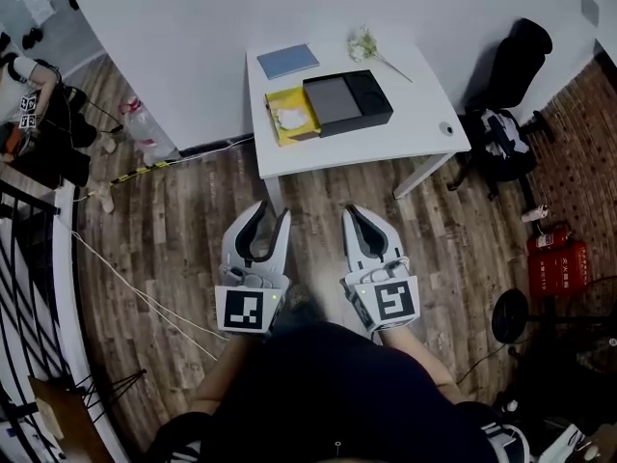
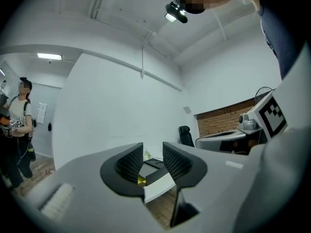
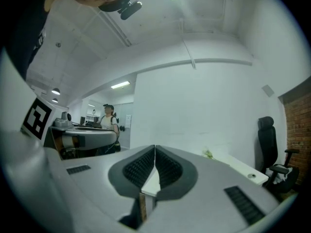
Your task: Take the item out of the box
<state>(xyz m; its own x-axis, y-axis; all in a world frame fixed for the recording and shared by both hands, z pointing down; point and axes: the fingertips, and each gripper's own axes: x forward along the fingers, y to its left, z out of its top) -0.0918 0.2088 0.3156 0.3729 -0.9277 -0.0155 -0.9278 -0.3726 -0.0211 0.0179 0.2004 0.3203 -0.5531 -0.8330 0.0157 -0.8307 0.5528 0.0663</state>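
A black box [image 1: 347, 102] with a grey inside lies open on the white table [image 1: 386, 143], well ahead of both grippers. A yellow packet [image 1: 291, 116] lies against its left side. My left gripper [image 1: 262, 215] hangs over the wooden floor short of the table, open with nothing between its fingers. In the left gripper view [image 2: 152, 155] the black box [image 2: 155, 164] and the table edge show far off through the gap. My right gripper [image 1: 355, 212] is beside it, shut and empty; the right gripper view [image 3: 155, 152] shows its pads closed together.
A blue notebook [image 1: 287, 61], a flower sprig [image 1: 371, 48] and a small round object [image 1: 446, 128] also lie on the table. A black chair [image 1: 516, 61] and red extinguishers [image 1: 557, 263] stand at the right. A person [image 1: 29, 95] stands far left near a railing; cables cross the floor.
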